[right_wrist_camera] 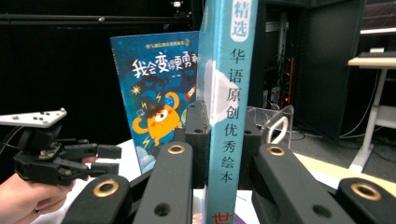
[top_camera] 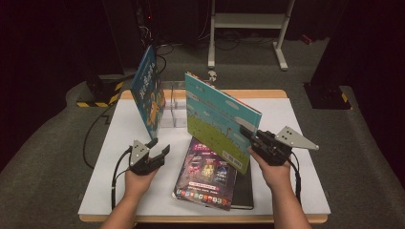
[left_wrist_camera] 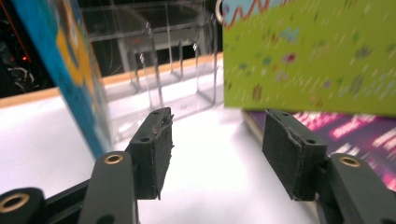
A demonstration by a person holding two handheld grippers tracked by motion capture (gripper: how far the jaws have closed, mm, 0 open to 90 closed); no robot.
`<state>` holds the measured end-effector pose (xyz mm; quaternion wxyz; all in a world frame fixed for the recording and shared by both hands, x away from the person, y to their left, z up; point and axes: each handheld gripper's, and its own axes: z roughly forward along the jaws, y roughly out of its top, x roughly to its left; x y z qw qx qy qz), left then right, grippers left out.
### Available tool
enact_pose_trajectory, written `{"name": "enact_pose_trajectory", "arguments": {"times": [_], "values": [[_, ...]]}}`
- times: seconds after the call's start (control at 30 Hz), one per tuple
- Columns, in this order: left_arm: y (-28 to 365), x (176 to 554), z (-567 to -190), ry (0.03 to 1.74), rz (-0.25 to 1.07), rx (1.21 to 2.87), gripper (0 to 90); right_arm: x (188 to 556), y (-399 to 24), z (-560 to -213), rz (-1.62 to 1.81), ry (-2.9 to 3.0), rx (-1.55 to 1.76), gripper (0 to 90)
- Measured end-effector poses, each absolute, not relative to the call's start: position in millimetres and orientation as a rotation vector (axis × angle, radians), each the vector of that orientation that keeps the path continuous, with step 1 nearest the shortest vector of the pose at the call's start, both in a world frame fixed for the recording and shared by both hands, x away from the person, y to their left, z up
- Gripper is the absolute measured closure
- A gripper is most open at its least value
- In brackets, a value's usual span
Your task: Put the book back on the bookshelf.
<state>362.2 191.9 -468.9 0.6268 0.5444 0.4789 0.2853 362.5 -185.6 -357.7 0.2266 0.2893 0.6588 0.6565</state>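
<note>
Two tongs: we see both.
Right tongs [top_camera: 244, 132]: clamped on green book [top_camera: 217, 119] spine (lifted).
Left tongs [top_camera: 159, 147]: apart, empty, beside blue book [top_camera: 149, 90].

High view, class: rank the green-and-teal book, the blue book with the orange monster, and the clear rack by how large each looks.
1. green-and-teal book, raised in the right gripper.
2. blue book, seen partly edge-on, so possibly bigger than it looks.
3. clear rack, partly hidden and farther away.
</note>
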Motion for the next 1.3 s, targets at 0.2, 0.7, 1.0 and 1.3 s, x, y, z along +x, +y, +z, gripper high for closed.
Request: {"name": "enact_pose_trajectory", "arguments": {"times": [0.2, 0.7, 1.0, 1.3], "values": [[202.1, 362.5, -482.1, 1.148, 0.65, 1.236, 43.1, 357.1, -167.4, -350.4, 1.773, 1.819, 0.764, 81.0], [207.8, 359.1, -476.6, 1.156, 0.621, 1.194, 43.3, 365.7, -139.6, -346.1, 1.737, 1.794, 0.817, 80.9], [210.6, 358.1, -476.7, 1.156, 0.62, 1.192, 43.4, 369.6, -118.3, -339.7, 1.67, 1.802, 0.85, 80.9], [213.5, 357.3, -475.8, 1.158, 0.619, 1.19, 43.5, 373.1, -105.4, -338.8, 1.639, 1.81, 0.855, 80.8]]}}
